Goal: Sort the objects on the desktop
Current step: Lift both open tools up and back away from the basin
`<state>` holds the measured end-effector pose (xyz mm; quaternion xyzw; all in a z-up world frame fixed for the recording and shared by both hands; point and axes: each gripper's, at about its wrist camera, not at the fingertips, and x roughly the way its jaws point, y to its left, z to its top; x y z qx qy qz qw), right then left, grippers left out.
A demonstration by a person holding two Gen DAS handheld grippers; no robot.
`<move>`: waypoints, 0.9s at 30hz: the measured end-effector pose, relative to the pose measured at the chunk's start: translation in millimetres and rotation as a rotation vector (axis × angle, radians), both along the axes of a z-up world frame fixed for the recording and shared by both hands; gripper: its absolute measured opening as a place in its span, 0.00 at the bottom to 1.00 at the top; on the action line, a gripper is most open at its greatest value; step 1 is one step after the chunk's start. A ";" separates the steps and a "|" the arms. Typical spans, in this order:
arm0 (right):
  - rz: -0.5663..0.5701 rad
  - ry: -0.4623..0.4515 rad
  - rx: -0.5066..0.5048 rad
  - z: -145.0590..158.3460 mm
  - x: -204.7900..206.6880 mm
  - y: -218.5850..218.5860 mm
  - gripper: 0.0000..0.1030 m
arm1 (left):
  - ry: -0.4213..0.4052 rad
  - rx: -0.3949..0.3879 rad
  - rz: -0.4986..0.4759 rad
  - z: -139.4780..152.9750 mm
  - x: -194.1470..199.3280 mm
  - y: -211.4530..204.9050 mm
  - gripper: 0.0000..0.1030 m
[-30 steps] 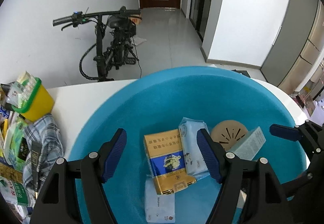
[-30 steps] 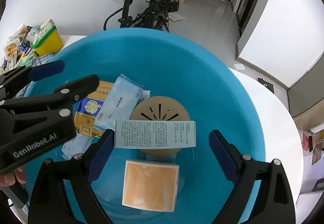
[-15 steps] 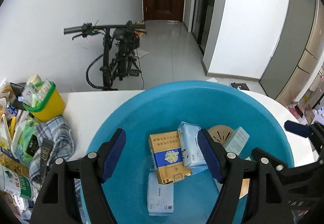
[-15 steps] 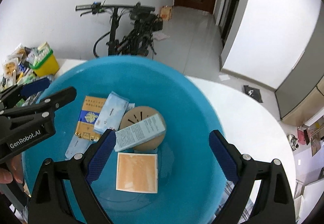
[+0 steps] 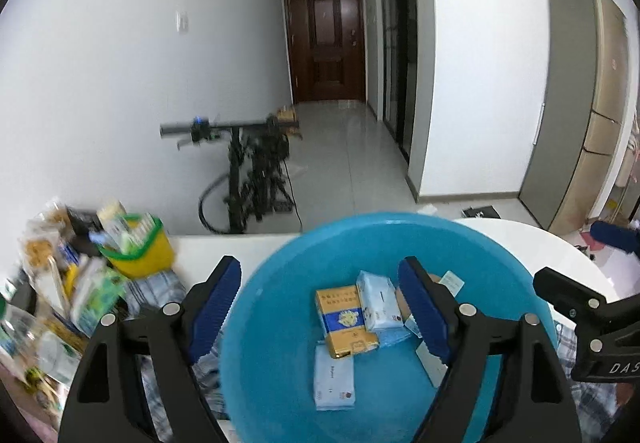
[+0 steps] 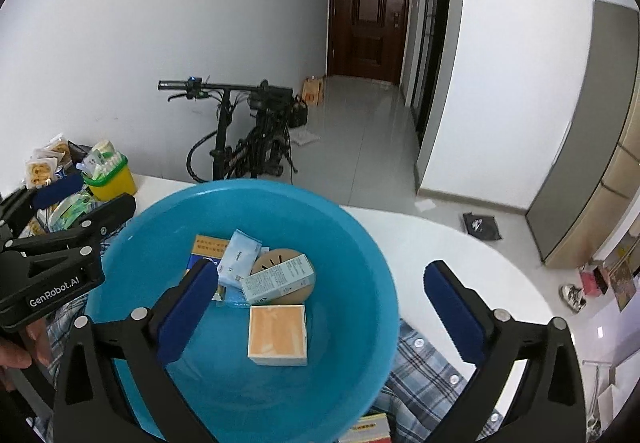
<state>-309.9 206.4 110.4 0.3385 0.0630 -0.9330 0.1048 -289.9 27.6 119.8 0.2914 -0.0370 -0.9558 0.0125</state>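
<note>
White tabletop is carrying a blue basin (image 6: 360,323) of sorted packets, while both empty grippers, left gripper (image 5: 320,307) and right gripper (image 6: 316,303), are hovering above it with jaws opening, and the unsorted clutter (image 5: 72,303) is lying left, nearer the left one.

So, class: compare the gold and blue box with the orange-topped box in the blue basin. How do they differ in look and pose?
The gold and blue box is a long, flat rectangle bearing printed text and an emblem; the orange-topped box is nearly square and thicker, with a plain face. The gold and blue box overlaps a pale blue packet; the orange-topped box lies on the basin floor beside the other items. Both lie flat, face up, inside the blue basin.
</note>
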 end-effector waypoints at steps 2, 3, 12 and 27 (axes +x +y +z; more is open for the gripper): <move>0.002 0.014 0.004 6.0 10.5 1.2 1.00 | 0.043 -0.023 -0.005 9.2 14.2 3.3 0.82; 0.005 0.020 0.003 9.4 16.9 2.1 1.00 | 0.053 -0.022 -0.008 12.2 19.8 3.5 0.84; 0.004 0.096 -0.006 31.2 64.8 9.5 1.00 | 0.108 0.035 -0.037 37.6 74.6 1.1 1.00; 0.007 0.176 -0.035 55.8 131.3 18.9 1.00 | 0.208 0.011 -0.025 61.4 164.3 5.6 1.00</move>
